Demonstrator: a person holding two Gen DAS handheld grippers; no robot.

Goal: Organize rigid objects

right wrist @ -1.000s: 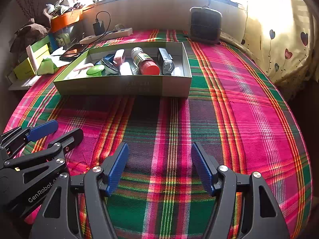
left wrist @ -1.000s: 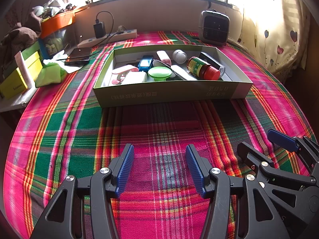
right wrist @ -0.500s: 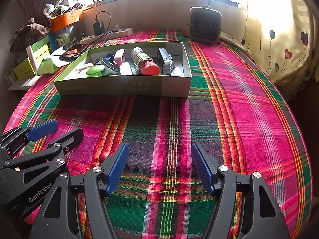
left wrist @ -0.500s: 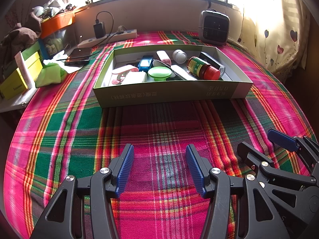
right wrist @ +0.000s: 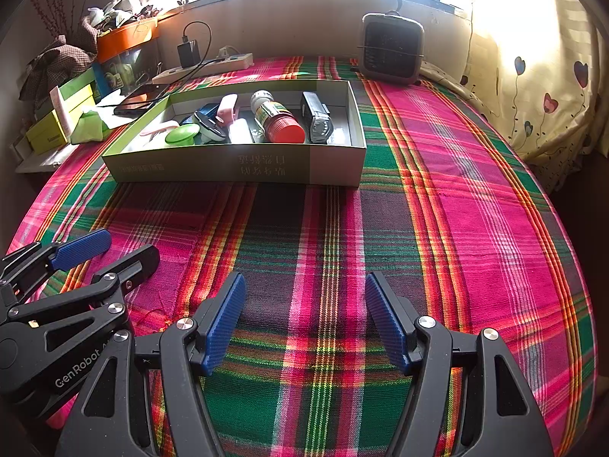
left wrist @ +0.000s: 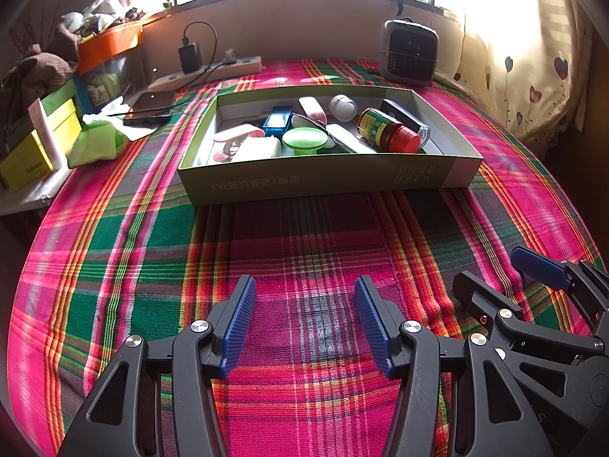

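A shallow green cardboard box point(left wrist: 319, 181) point(right wrist: 243, 167) sits on the plaid cloth ahead of both grippers. It holds several objects: a red-capped bottle point(left wrist: 388, 131) point(right wrist: 279, 120), a green round lid point(left wrist: 305, 140) point(right wrist: 182, 134), a blue case point(left wrist: 277, 117), a pink item point(left wrist: 236, 139), a white bottle point(left wrist: 342, 106) and a black gadget point(right wrist: 318, 120). My left gripper point(left wrist: 304, 323) is open and empty, low over the cloth. My right gripper point(right wrist: 304, 320) is open and empty beside it; it also shows in the left wrist view point(left wrist: 506, 278).
A small heater point(left wrist: 409, 53) point(right wrist: 392, 51) stands behind the box. A power strip point(left wrist: 205, 74), a phone point(left wrist: 150, 104), green and yellow boxes point(left wrist: 34, 144) and an orange tub point(left wrist: 110, 45) crowd the left side. A curtain point(right wrist: 533, 76) hangs at right.
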